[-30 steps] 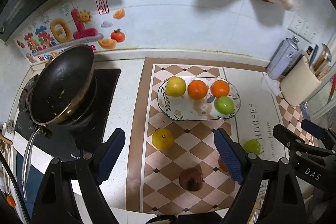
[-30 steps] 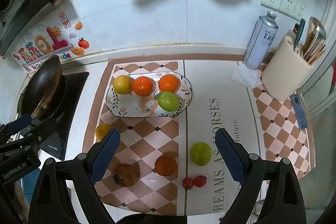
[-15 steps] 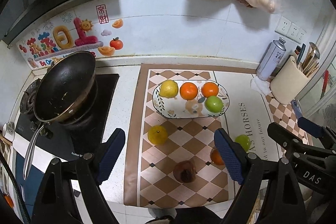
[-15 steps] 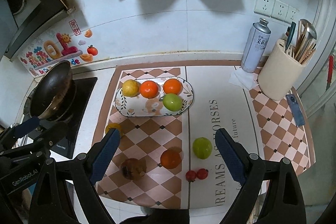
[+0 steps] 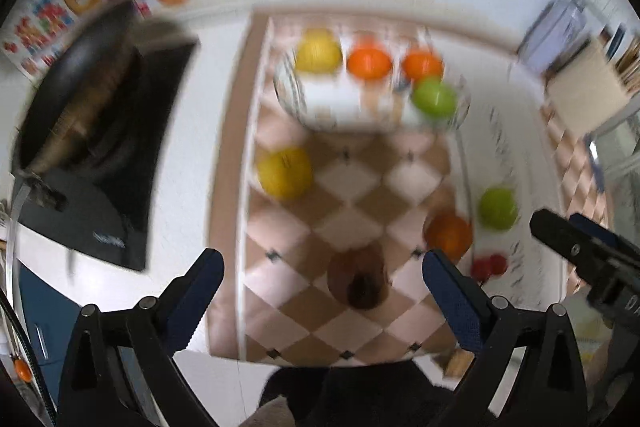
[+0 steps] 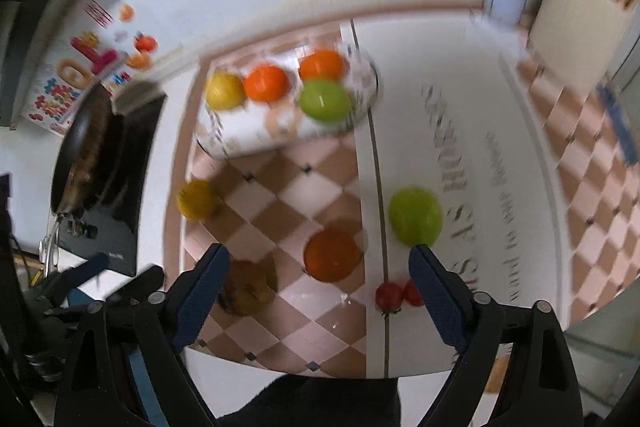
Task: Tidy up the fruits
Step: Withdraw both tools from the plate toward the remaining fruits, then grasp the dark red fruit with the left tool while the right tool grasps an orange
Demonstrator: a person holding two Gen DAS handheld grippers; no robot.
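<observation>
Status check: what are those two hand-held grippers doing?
Left hand-held gripper opening, empty. Right hand-held gripper closing, empty, above loose orange. Plate unobstructed.

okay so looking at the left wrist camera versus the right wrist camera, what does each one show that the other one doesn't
Only the left wrist view shows the left gripper from behind, its jaws opening with nothing between them, above the brown fruit.

Only the right wrist view shows the right gripper from behind, its jaws closing with nothing gripped, above the loose orange. The printed lettering on the mat is also larger here, though too blurred to read.

Both are blurred, and both show the plate with four fruits, the loose yellow fruit, the loose green fruit, the small red fruits and the pan.
</observation>
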